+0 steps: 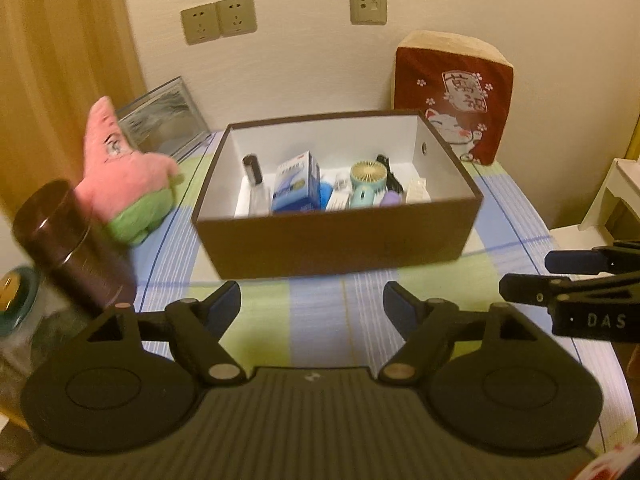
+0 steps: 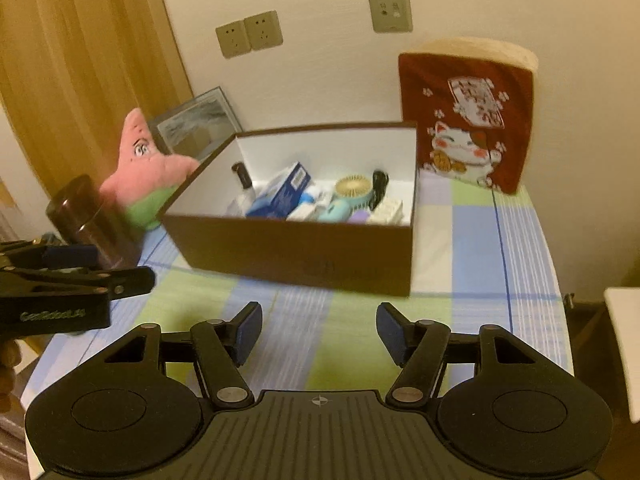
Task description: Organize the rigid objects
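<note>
Box (image 1: 336, 240): brown card, white inside, lid off, sits mid bed (image 1: 320, 320) on the checked sheet. Stiff but thin-walled, prob light even loaded; if it must shift, pinch a side wall near a corner, not mid-span where it'll flex.

Contents, rear half of box, touching each other:
- blue carton (image 1: 296, 184): rigid card, light, leaning. Take across the narrow faces.
- mint handheld fan (image 1: 366, 184): hard plastic, grille looks fragile, so grip the handle.
- clear bottle w/ black cap (image 1: 254, 182): smooth, likely slippery, maybe glass. Grip the body below the cap, gently.
- small white packs and a purple item beside the fan: too blurred to ID.

Outside the box:
- dark cylindrical canister (image 1: 68, 240), left of box, near bed edge, blurred. Hard, smooth, round; my guess is it's the next item to pack. Grip across the dia. mid-height, could roll out of the pads.

In the way / not task:
- red cat cushion (image 1: 456, 100) against the wall behind the box's right rear corner, soft.
- pink star plush (image 1: 124, 176) between canister and box, just beside both; soft, will snag a reach from the left.
- framed picture (image 1: 164, 120) leaning on the wall behind the plush, fragile.

Tools: left tool (image 1: 312, 304) spread wide, nothing in it, hovering over the sheet in front of the box. Right tool (image 2: 318, 330) also parted, nothing between the pads, same area, well clear of the box.
</note>
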`<state>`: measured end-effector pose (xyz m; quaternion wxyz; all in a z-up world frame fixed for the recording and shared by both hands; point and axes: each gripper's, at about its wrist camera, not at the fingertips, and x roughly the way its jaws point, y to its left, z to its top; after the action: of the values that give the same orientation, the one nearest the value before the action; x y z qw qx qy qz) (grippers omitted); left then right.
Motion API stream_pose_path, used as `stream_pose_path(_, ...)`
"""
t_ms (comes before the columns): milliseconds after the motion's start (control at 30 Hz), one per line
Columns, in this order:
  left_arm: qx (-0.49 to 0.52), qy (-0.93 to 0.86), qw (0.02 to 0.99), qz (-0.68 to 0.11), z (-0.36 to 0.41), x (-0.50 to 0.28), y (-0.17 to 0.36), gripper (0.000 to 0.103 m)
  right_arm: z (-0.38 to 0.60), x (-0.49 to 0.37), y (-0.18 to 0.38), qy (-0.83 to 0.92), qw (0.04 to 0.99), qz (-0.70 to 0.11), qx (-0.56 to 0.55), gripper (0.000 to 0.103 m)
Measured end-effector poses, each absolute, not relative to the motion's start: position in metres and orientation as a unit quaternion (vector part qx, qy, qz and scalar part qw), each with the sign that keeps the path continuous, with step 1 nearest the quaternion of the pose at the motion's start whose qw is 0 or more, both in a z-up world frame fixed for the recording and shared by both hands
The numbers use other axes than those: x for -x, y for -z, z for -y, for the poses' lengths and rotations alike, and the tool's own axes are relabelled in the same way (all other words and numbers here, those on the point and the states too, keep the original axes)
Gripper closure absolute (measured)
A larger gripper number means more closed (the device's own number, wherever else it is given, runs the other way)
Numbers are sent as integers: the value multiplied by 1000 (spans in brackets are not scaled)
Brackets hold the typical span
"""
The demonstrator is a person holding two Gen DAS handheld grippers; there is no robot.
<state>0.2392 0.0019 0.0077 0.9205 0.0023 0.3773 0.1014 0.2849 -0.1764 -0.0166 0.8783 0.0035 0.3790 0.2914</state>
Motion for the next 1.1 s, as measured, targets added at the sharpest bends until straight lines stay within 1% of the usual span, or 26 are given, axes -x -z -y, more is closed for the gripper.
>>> stream_pose_path(267,3,-113,912,-394,7,-193,-10,26,190,-249,23,-283,869,-404,-33,40)
stream_pose_path(633,12,-92,902,-421,0,-148,-3,27,173,-193,21,-270,860,-431,-31,40)
stream_pose_path(1100,14,-69,903,-425,-21,-91,-7,27,155,-128,14,-247,857,-449,-45,40)
